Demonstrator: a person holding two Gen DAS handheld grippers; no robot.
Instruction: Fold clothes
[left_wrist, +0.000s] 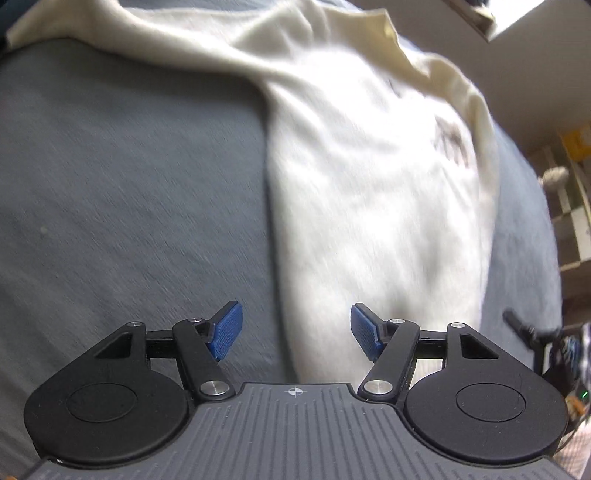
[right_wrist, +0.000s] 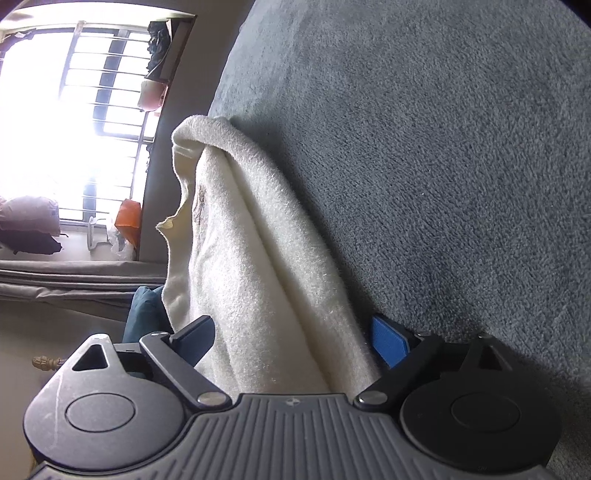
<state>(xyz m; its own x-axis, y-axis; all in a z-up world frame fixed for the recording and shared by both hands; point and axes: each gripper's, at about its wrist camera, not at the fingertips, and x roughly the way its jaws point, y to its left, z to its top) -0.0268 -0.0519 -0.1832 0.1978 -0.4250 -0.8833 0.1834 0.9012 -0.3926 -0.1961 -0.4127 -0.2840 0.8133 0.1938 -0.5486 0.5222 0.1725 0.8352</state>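
The cream fleecy garment (left_wrist: 369, 184) lies spread on the grey plush bed cover (left_wrist: 129, 184), ready for folding. The left gripper (left_wrist: 296, 330) hovers above its edge, fingers apart and empty. The right gripper (right_wrist: 291, 341), fingers wide, straddles a raised fold without clamping.

From my left wrist view the garment (left_wrist: 369, 177) lies spread on the blanket (left_wrist: 129, 184), to the right of bare blanket, shelves (left_wrist: 576, 206) beyond its right edge, while in my right wrist view a window (right_wrist: 74, 129) sits behind, left.
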